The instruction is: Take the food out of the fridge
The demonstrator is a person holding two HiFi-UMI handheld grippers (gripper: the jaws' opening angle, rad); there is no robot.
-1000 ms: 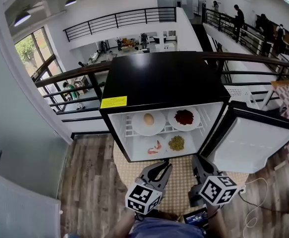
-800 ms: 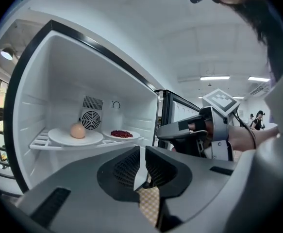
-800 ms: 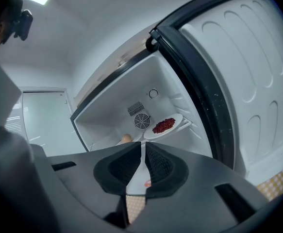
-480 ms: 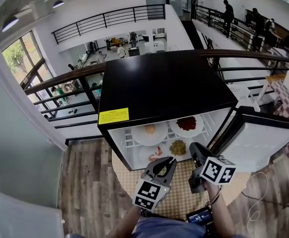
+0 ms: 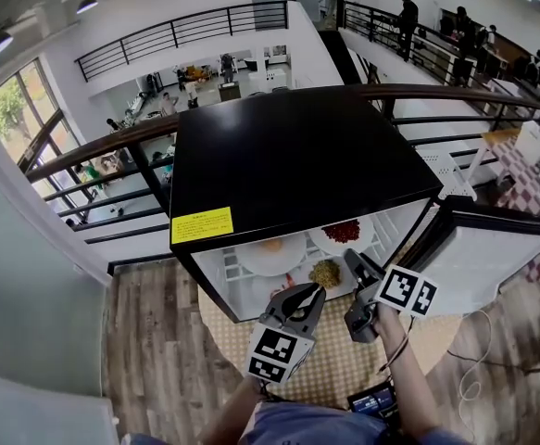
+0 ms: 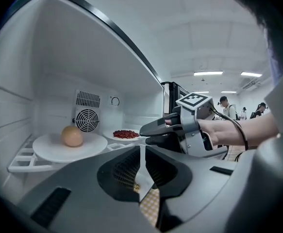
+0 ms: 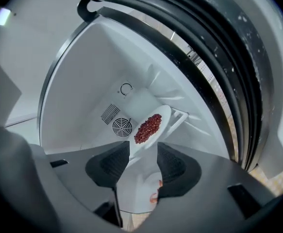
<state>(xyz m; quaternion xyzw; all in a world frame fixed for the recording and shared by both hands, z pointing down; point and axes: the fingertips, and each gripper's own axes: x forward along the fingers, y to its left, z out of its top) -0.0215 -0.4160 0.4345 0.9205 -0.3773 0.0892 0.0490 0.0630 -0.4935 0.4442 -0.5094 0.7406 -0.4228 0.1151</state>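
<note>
**A:** Black fridge [image 5: 297, 156], with its door [image 5: 478, 272] swung wide beyond the right gripper [image 5: 355, 260]. Which food first?

**B:** The red food [image 7: 148, 122], I'd judge. Its white plate [image 7: 166, 111] sits straight ahead of the right fingers, framed in their gap but not yet between them. Those jaws are opening and touch nothing.

**A:** And the left gripper [image 6: 142, 154]?

**B:** Its jaws are together and empty. The round brown food [image 6: 72, 136] lies ahead of those fingers and off to their left. The right hand is nearer the red plate.

**A:** Any long axis to line up?

**B:** No, the plate is round, so its near rim is the target. It rests on a wire shelf [image 6: 22, 161] and should slide out.

**A:** And the surroundings?

**B:** A checked mat [image 5: 344, 364] on a plank floor [image 5: 158, 341], with railings [image 5: 112, 142] behind.
</note>
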